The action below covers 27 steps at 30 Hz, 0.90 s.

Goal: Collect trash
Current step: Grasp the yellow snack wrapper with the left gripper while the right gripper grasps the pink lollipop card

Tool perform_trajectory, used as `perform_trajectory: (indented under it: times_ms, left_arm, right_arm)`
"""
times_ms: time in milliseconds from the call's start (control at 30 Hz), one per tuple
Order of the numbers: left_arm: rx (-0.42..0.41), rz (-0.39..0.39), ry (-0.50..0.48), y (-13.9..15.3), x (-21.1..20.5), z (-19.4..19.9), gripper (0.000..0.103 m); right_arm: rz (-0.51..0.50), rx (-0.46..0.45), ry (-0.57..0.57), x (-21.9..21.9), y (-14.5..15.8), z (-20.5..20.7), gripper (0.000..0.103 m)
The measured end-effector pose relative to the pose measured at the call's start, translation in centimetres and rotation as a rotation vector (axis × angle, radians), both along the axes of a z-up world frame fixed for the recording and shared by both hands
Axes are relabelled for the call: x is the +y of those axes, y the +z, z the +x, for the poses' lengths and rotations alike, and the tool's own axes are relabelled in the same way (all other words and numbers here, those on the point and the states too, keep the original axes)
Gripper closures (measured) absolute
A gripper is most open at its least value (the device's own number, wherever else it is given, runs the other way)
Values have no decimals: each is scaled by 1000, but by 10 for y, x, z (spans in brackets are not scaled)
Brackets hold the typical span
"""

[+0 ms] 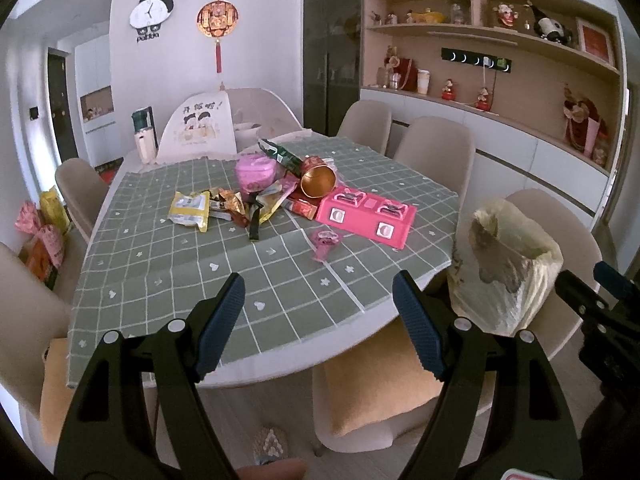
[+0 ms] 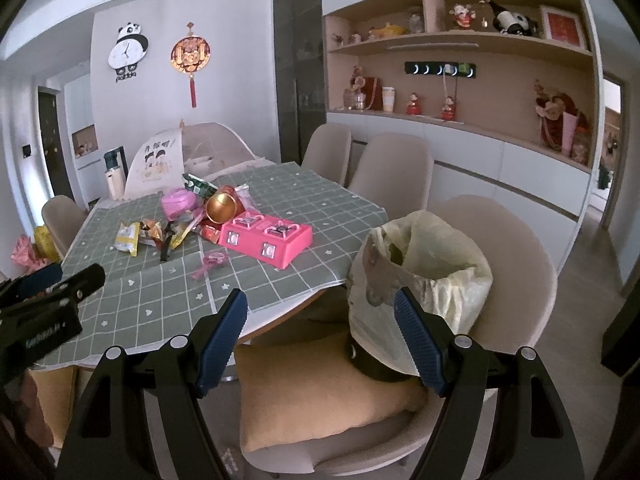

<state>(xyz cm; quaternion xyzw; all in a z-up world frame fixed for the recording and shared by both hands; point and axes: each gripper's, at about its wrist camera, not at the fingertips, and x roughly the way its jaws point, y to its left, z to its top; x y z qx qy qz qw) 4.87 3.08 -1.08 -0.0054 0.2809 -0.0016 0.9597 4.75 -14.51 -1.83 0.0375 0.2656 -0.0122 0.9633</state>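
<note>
A pile of trash lies mid-table: a yellow snack bag (image 1: 190, 210) (image 2: 128, 238), crumpled wrappers (image 1: 248, 204) (image 2: 168, 234), a gold-lined paper cup (image 1: 318, 180) (image 2: 222, 208), a pink tub (image 1: 254, 170) (image 2: 178, 202), a green packet (image 1: 280, 156) and a small pink wrapper (image 1: 325, 242) (image 2: 210, 262). A bin with a yellowish bag liner (image 1: 508, 260) (image 2: 420, 276) stands on a chair at the right. My left gripper (image 1: 318, 320) is open and empty over the table's near edge. My right gripper (image 2: 320, 332) is open and empty, just in front of the bin.
A pink toy stove (image 1: 366, 216) (image 2: 266, 238) sits beside the trash on the green checked tablecloth (image 1: 168, 280) (image 2: 160, 300). Beige chairs ring the table; the near one carries an orange cushion (image 1: 380, 384) (image 2: 320, 392). A food cover (image 1: 240, 120) and thermos stand at the far end. Shelves line the right wall.
</note>
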Motion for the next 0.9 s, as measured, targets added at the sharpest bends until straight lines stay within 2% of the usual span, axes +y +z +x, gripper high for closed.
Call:
perform_trajectory:
  times_ms: [100, 267, 400, 533, 667, 733, 800, 900]
  left_arm:
    - [25, -34, -8, -5, 21, 28, 30]
    - [65, -78, 72, -16, 68, 77, 30]
    - [137, -151, 125, -36, 119, 122, 29]
    - [214, -137, 209, -55, 167, 162, 29]
    - [236, -168, 263, -67, 212, 195, 29]
    - [253, -229, 269, -71, 235, 211, 29]
    - [274, -336, 273, -76, 262, 229, 29]
    - [286, -419, 288, -79, 289, 255, 29]
  right_arm:
    - [18, 19, 24, 4, -2, 19, 31]
    - [18, 35, 57, 19, -5, 51, 31]
    - [53, 41, 109, 32, -10, 78, 31]
    - [70, 44, 132, 52, -14, 106, 31]
    - [74, 90, 135, 74, -22, 136, 31]
    - [65, 112, 142, 86, -26, 149, 31]
    - [37, 123, 149, 102, -26, 160, 31]
    - [-6, 135, 147, 123, -26, 175, 31]
